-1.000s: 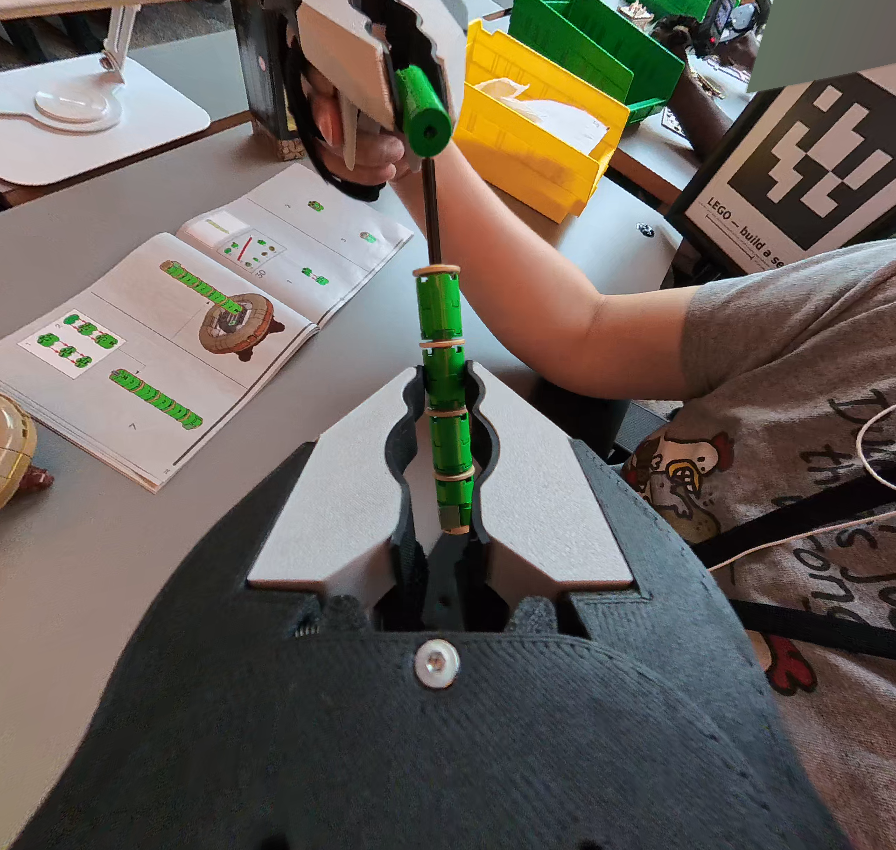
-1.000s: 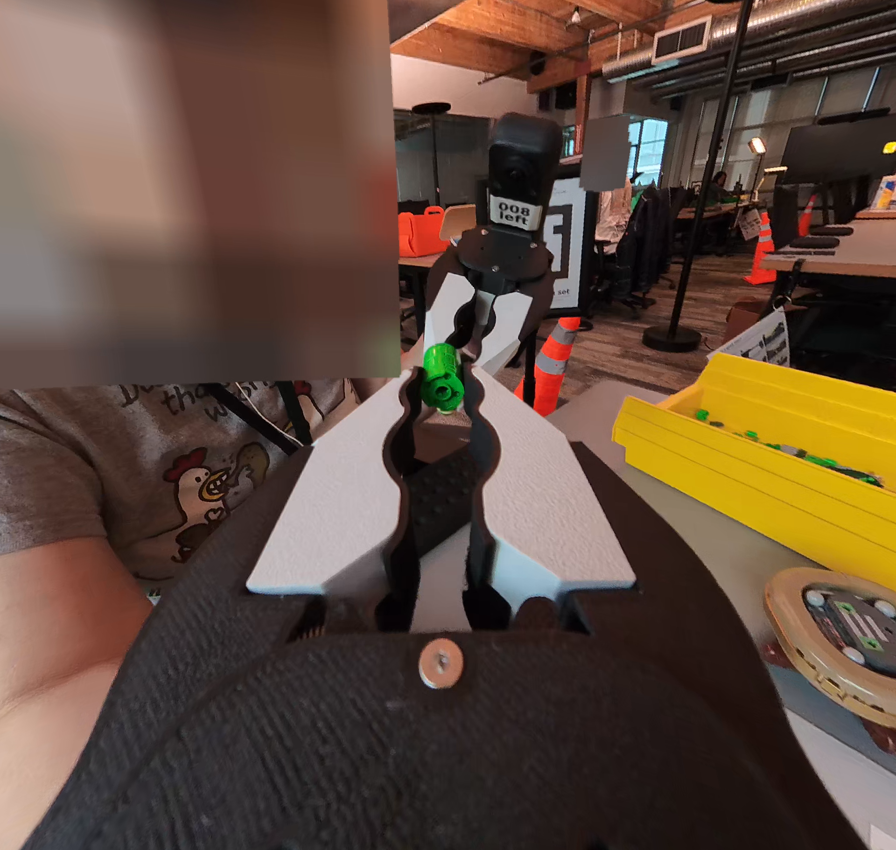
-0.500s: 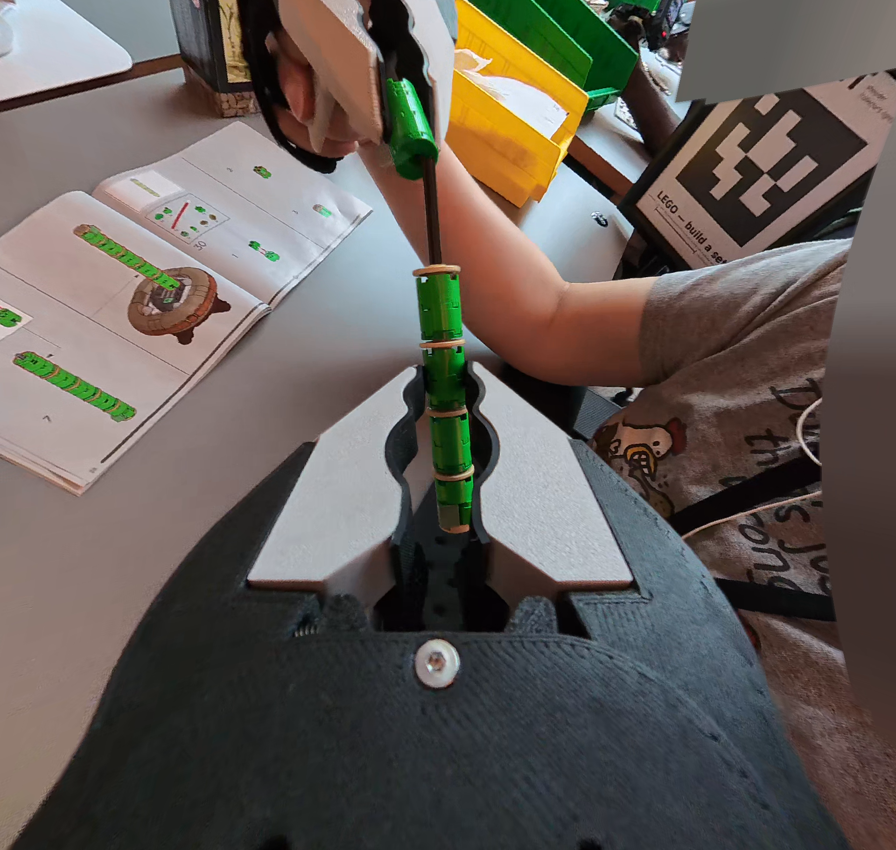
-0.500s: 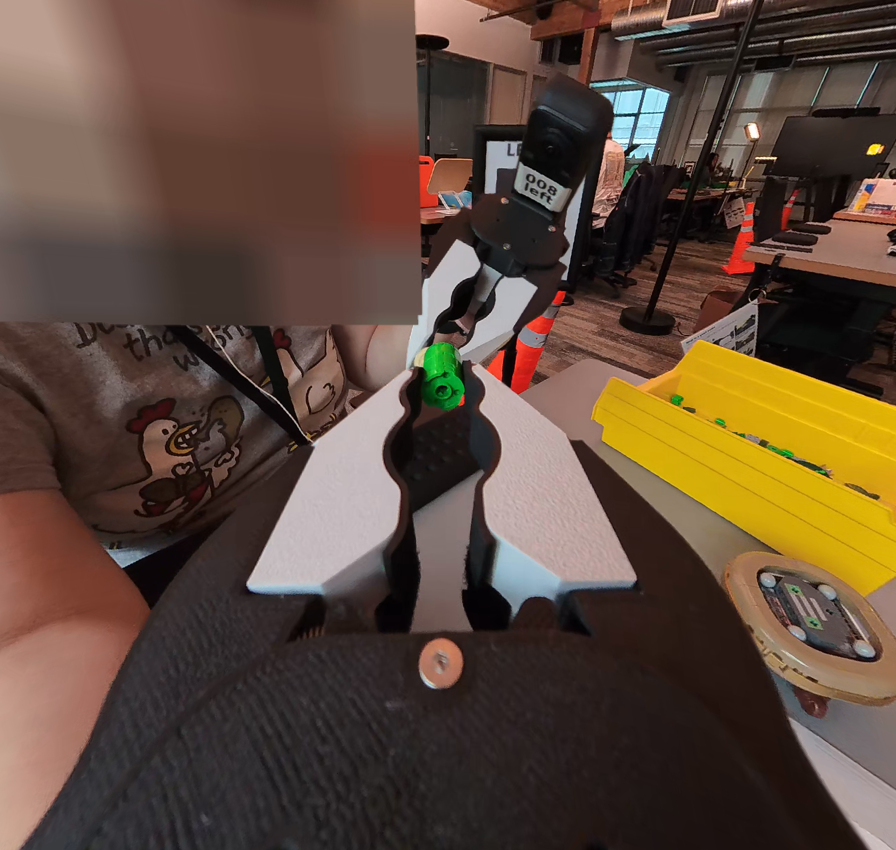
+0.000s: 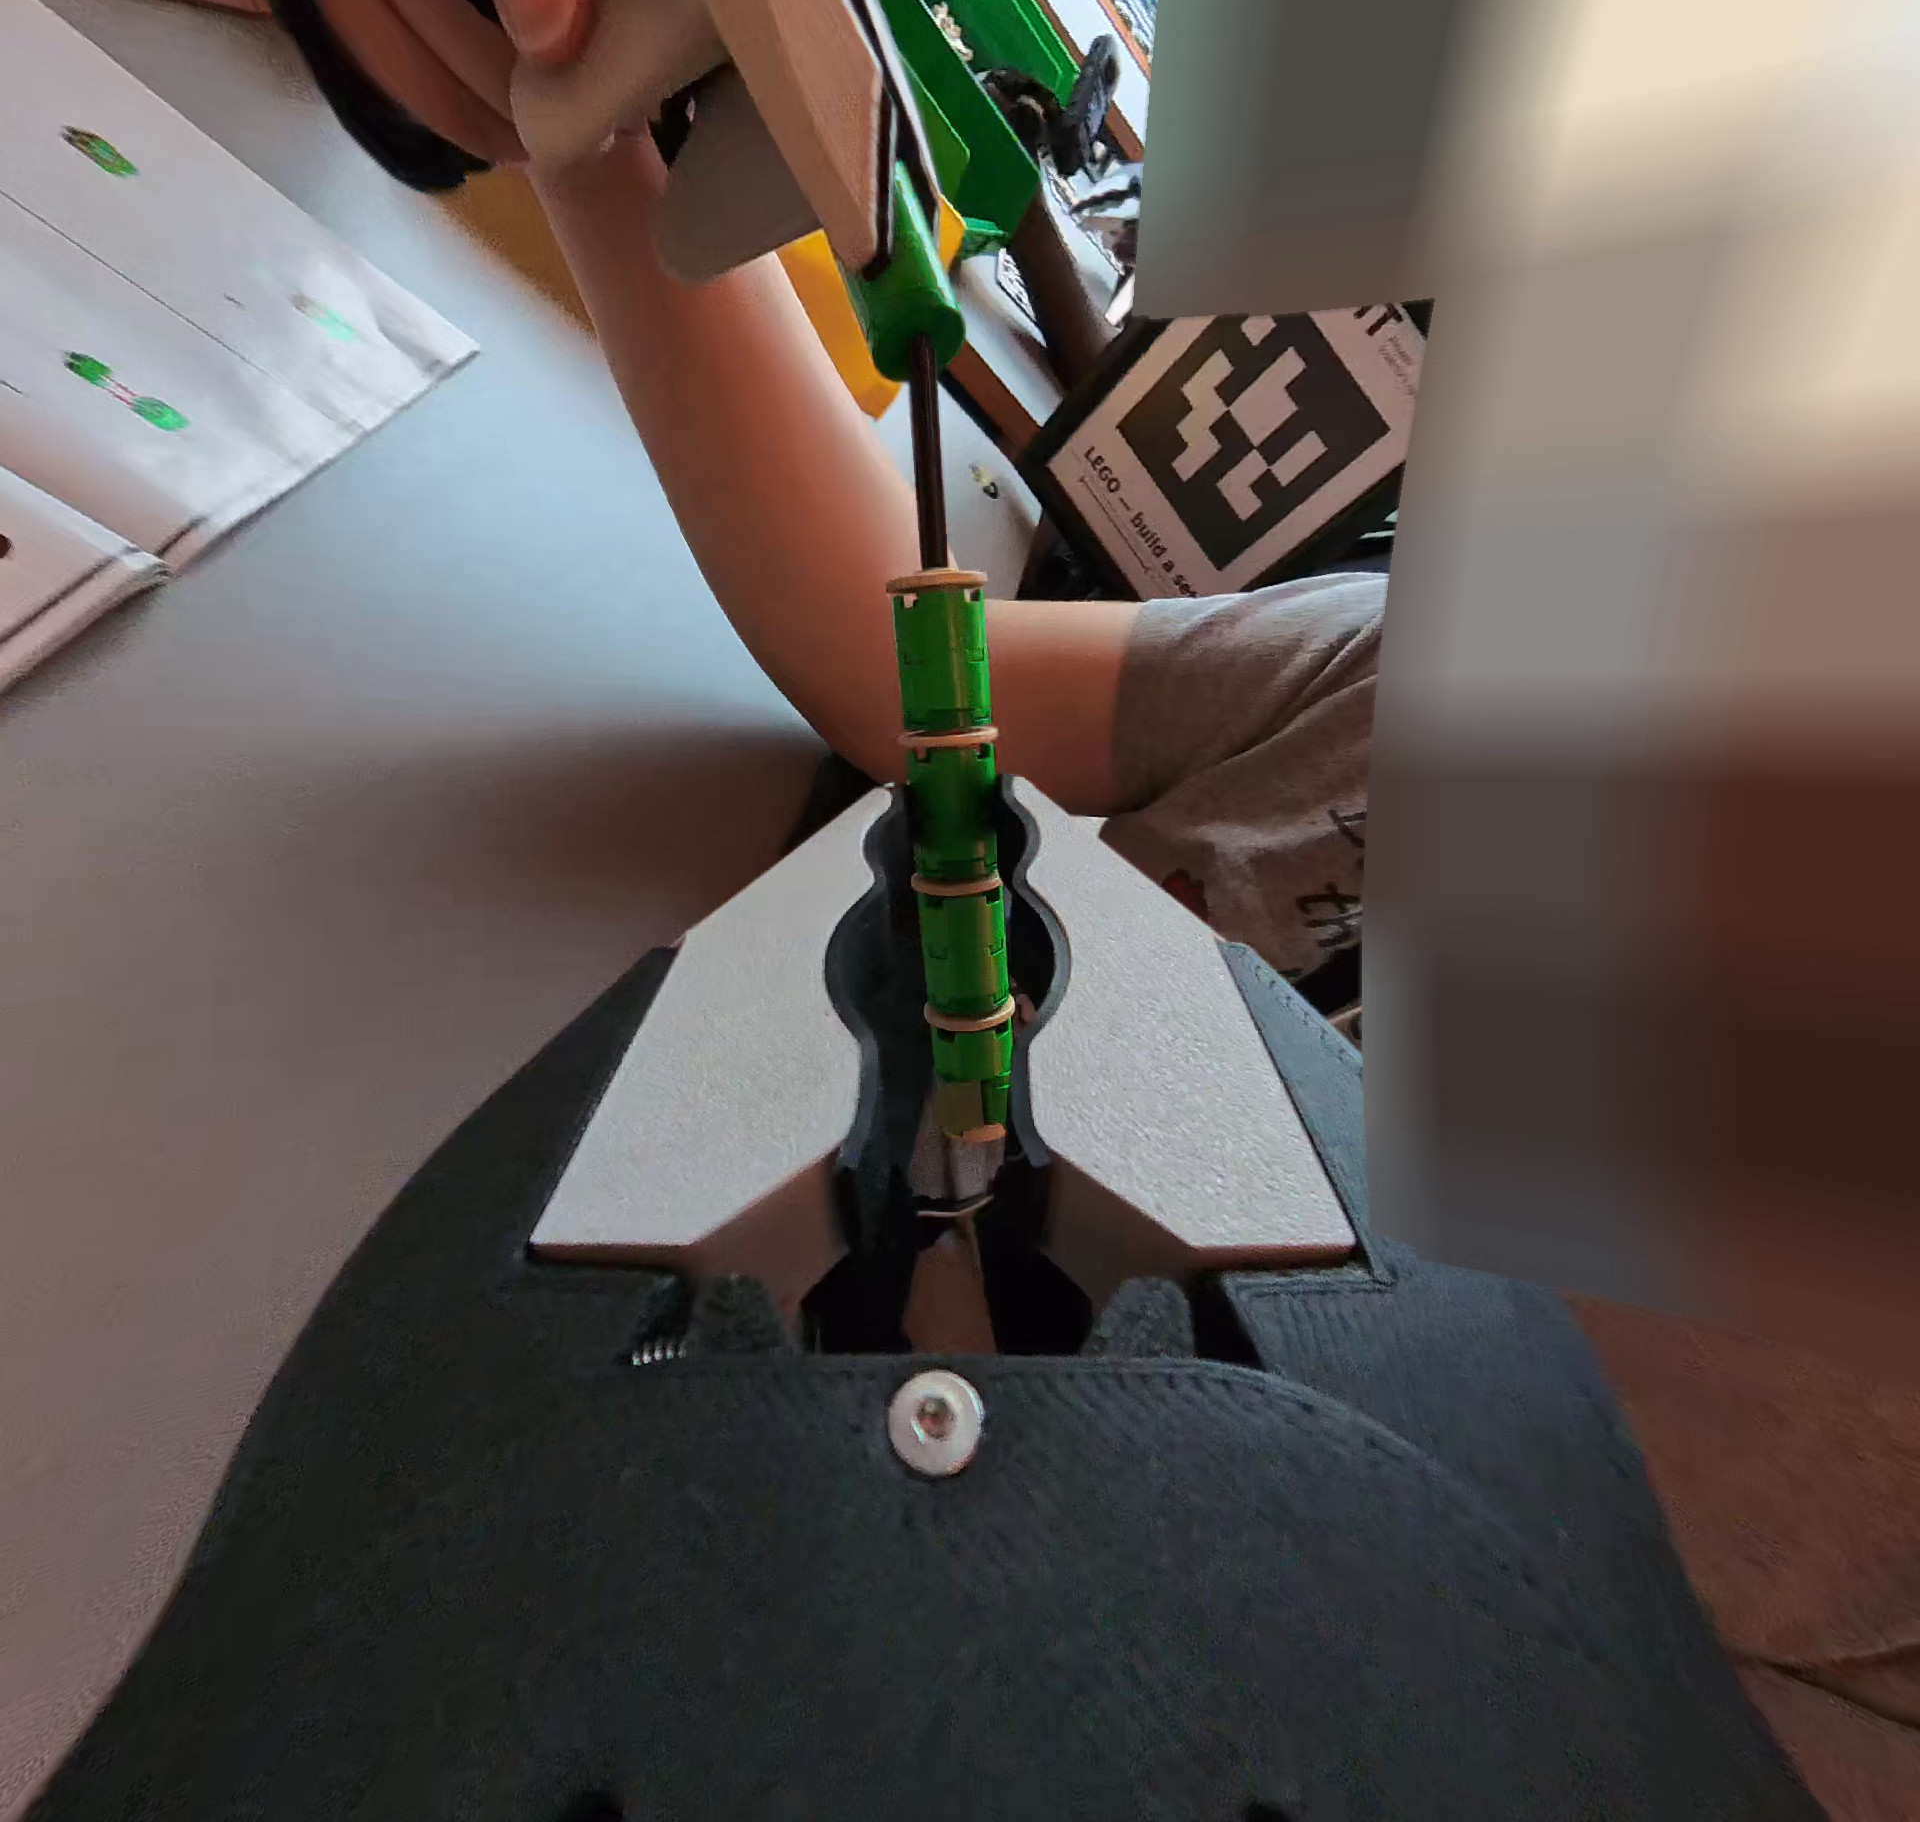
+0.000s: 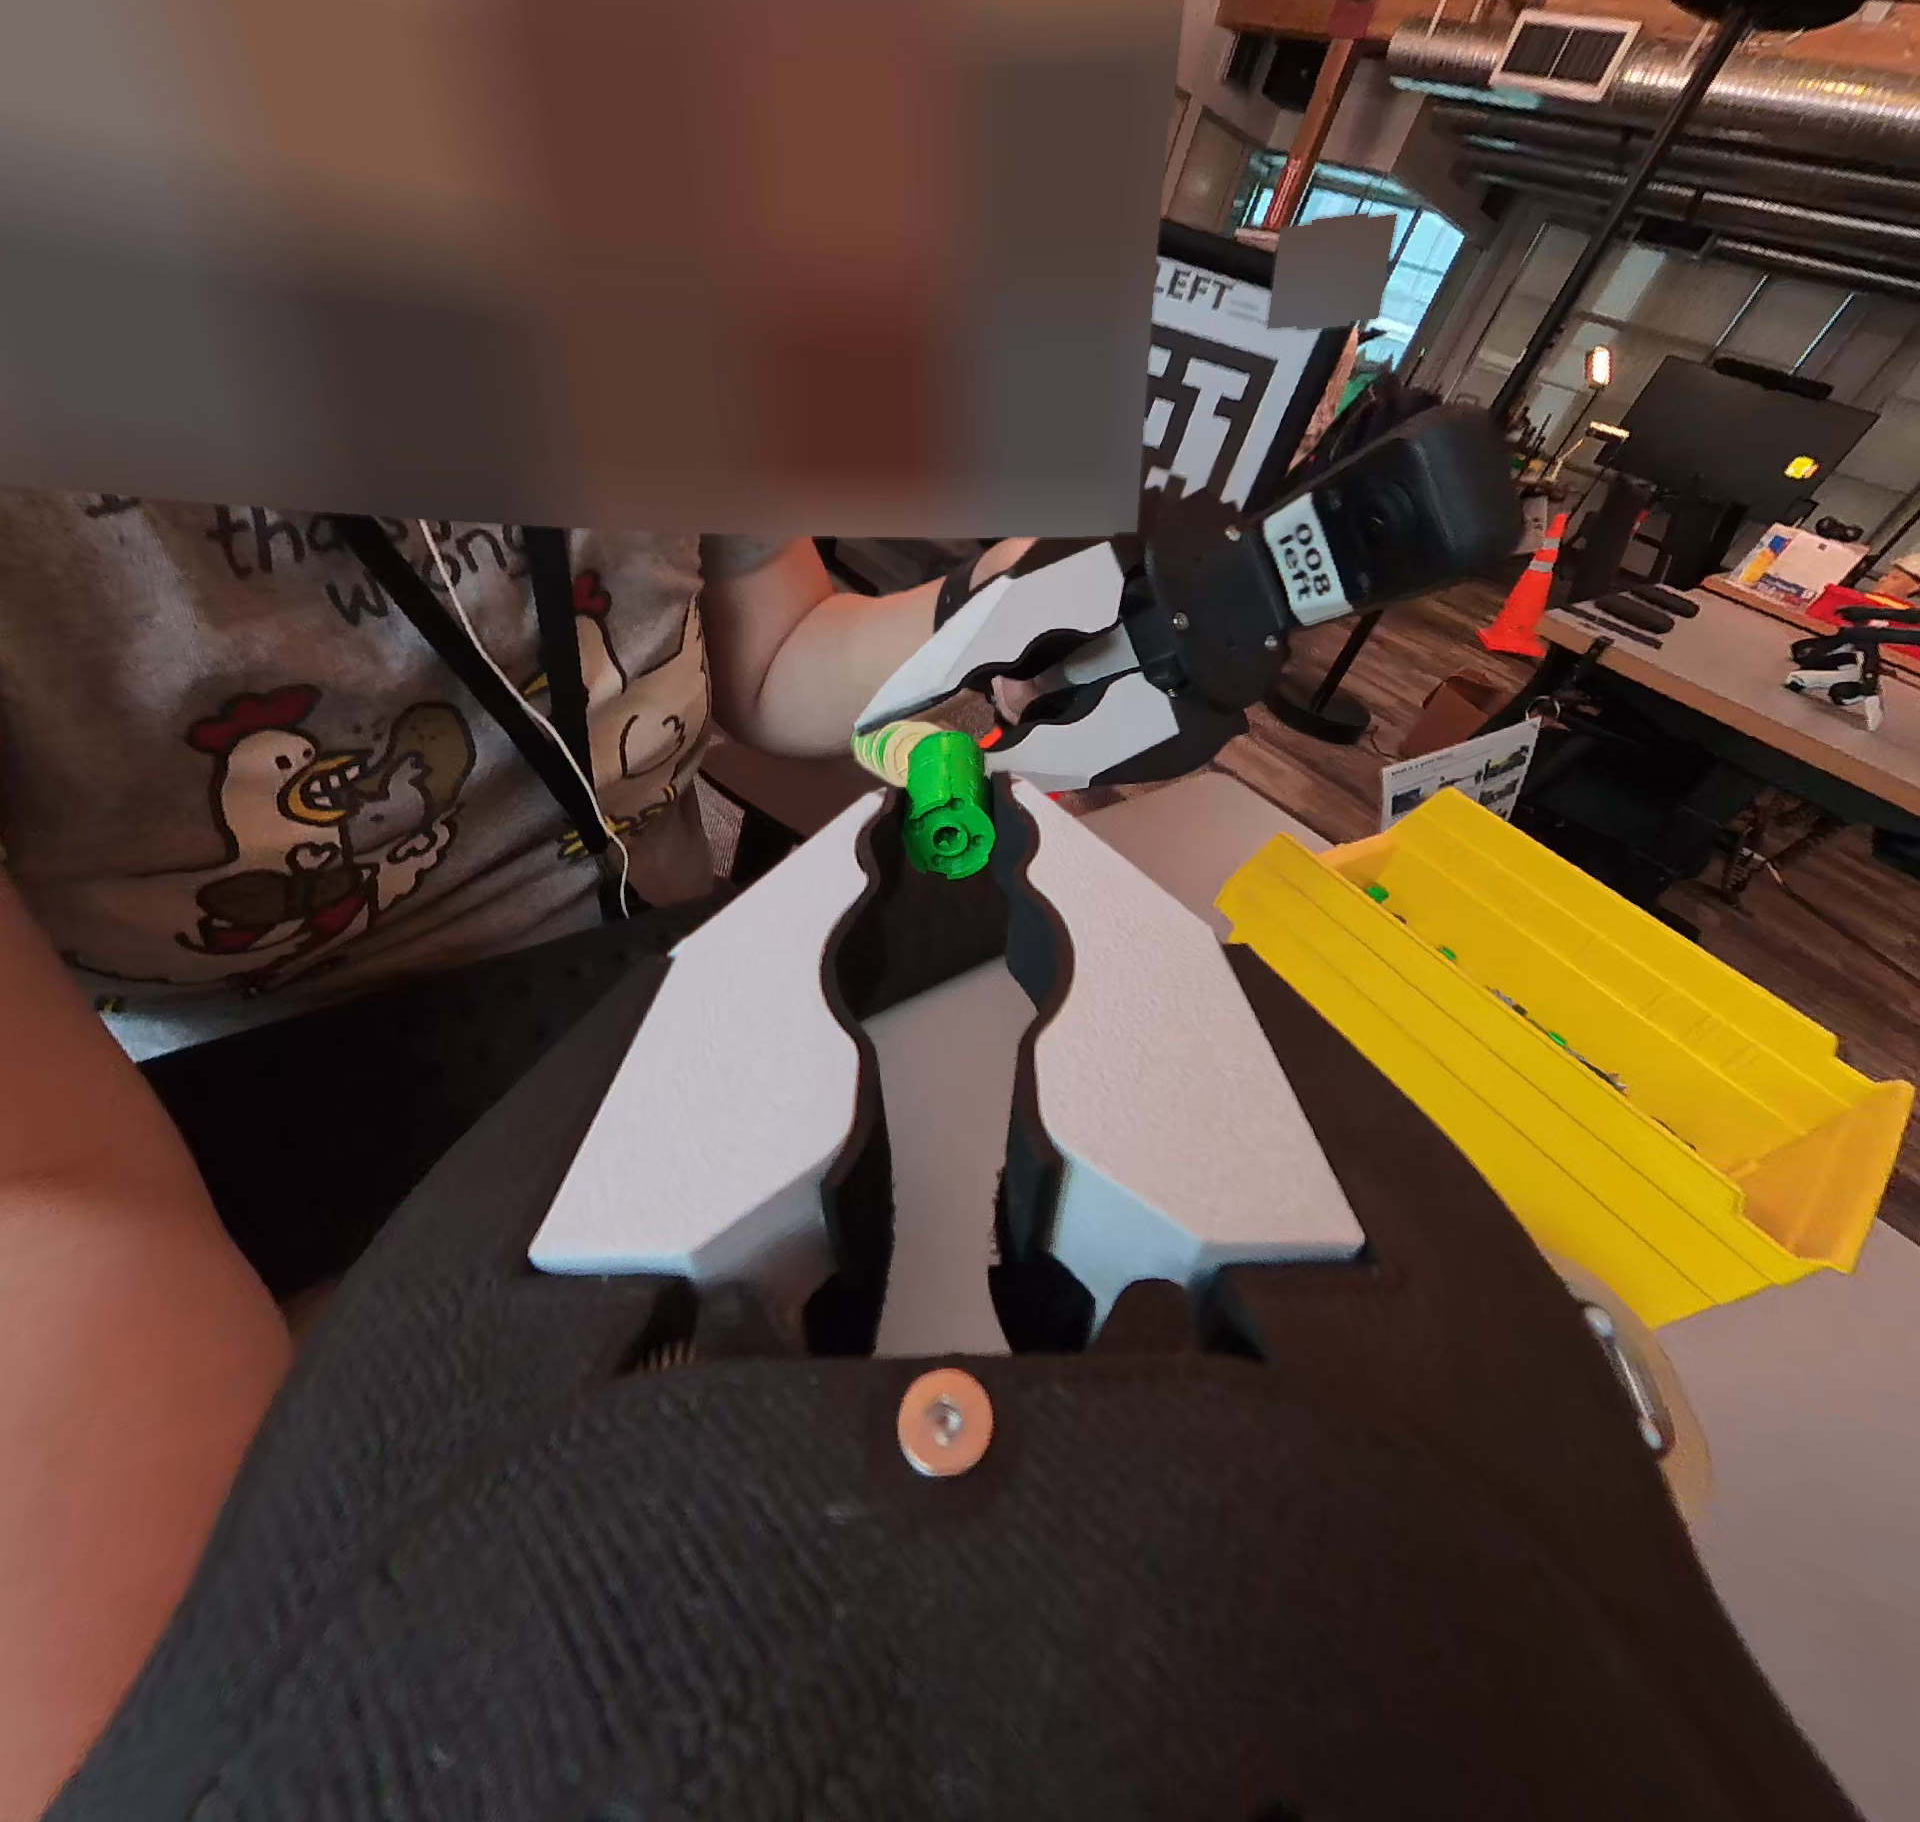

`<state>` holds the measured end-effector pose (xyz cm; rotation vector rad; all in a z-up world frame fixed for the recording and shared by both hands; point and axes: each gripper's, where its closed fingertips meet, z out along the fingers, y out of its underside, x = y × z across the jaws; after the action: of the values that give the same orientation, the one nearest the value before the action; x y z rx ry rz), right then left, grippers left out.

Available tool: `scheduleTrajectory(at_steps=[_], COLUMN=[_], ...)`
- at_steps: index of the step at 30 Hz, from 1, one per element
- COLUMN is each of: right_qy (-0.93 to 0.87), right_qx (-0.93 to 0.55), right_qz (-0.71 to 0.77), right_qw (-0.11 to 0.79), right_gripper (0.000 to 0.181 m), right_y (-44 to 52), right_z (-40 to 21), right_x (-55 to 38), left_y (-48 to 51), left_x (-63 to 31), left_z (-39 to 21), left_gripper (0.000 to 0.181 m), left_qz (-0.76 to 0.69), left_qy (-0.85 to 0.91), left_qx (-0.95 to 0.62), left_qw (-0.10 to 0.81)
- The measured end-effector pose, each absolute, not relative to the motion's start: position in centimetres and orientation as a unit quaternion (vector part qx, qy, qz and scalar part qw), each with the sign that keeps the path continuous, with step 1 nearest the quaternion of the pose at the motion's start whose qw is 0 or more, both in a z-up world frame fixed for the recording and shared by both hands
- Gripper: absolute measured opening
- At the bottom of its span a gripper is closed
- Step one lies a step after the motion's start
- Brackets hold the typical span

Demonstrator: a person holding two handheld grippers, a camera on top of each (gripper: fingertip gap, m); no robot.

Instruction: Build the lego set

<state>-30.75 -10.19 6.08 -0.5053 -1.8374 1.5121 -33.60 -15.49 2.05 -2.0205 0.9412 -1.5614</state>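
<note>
Left tongs [image 5: 951, 941] grip green stack [image 5: 951, 837] (upright).

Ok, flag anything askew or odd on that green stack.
Nothing is broken. The green cylinder in the right gripper sits apart from the green stack in the left gripper, bare black axle between them.

The left claw [image 5: 951, 816] is closed, its fingers pointed at the right claw [image 6: 940, 816], which is likewise closed at the fingertips. The right claw's handle is gripped by a hand [image 5: 457, 37] above the left claw, the bare forearm [image 5: 769, 484] slanting down behind.
</note>
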Motion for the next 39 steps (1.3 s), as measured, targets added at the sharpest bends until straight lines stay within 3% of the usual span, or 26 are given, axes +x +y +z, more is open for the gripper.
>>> scheduleTrajectory(at_steps=[9,20,39], right_qy=[-0.755,-0.771,-0.748], right_qx=[-0.214,-0.251,-0.278], right_qz=[0.533,0.535,0.559], right_qw=[0.317,0.238,0.225], right_gripper=[0.016,0.016,0.016], right_y=[-11.1,-11.2,-10.1], right_z=[3.7,1.2,0.7], right_x=[-31.0,-31.2,-33.2], left_y=[-16.8,-16.4,-14.5], left_x=[-33.6,-34.0,-35.6], left_z=[0.0,-3.0,-3.7], left_gripper=[0.014,0.014,0.014], left_qz=[-0.619,-0.6,-0.616], left_qy=[0.329,0.328,0.325], left_qx=[-0.705,-0.726,-0.708], left_qw=[0.109,0.072,0.116])
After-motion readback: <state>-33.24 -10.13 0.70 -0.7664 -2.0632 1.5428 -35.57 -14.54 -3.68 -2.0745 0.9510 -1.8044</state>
